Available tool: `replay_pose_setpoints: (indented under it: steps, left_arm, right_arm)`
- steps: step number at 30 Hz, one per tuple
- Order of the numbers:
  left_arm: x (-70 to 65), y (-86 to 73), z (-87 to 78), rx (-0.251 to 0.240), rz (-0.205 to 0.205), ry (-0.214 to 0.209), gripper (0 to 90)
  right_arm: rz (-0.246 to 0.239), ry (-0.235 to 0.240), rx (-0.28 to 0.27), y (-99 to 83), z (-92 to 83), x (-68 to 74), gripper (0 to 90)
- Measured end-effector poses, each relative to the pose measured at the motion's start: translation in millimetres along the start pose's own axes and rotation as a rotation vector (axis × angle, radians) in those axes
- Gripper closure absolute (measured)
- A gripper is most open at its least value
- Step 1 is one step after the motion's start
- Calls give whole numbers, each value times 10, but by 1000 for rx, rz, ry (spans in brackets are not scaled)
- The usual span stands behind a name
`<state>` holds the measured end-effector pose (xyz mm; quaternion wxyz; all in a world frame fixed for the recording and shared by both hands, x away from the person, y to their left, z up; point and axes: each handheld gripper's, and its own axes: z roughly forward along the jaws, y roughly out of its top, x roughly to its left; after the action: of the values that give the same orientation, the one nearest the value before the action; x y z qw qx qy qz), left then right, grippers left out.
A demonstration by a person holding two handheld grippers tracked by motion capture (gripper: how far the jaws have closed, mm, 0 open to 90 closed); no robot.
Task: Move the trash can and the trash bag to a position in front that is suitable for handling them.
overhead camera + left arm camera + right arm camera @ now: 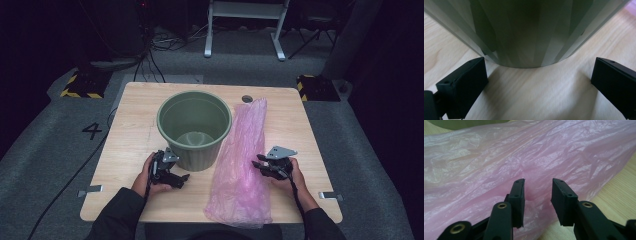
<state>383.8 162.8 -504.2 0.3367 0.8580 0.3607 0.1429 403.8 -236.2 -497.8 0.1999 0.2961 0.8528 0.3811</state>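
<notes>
A person sits at a light wooden table (135, 125) holding a two-jaw gripper in each hand. The left gripper (176, 179) lies low on the tabletop with its jaws spread wide and nothing between them; directly ahead of it, just past the jaw tips, stands a green plastic bucket (195, 127), upright and empty. In the left gripper view the bucket's ribbed lower wall (529, 32) curves down to the wood between the two black jaws, near them but not touching either. The right gripper (261, 167) points toward the bucket's side of the table, its tips at the edge of a long pink plastic bag (240, 165) that lies flat and crinkled, stretching from the near table edge away past the gripper to the far side. The bag lies between the two grippers, just beside the bucket. In the right gripper view the jaws stand partly closed over the bag (529, 165) – a narrow gap remains between the pads, with thin pink film lying in and under that gap, and the pads do not visibly pinch it. Ahead of the right gripper, beyond the bag, a sliver of the green bucket (461, 123) shows – well apart from the jaws.
</notes>
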Motion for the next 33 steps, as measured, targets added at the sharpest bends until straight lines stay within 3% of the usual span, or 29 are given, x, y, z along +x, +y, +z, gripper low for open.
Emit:
replay_pose_setpoints:
  steps: [5,15,16,18,23,33]
  left_arm:
    - [2,118,112,-7,0,12,4]
    - [0,369,344,-5,13,-7,4]
    - [-10,390,367,1,-4,-26,4]
    - [-2,457,424,-3,14,-15,4]
    - [-7,620,575,-3,34,-34,3]
    - [-59,868,804,-4,43,-39,5]
  right_arm:
    - [15,2,9,-28,-21,-34,621]
    - [54,-3,14,-108,-62,-104,589]
    - [56,-4,13,-122,-72,-113,586]
    - [70,-2,10,-142,-88,-128,581]
    - [80,-5,11,-157,-102,-142,575]
    - [84,-14,12,-157,-103,-137,563]
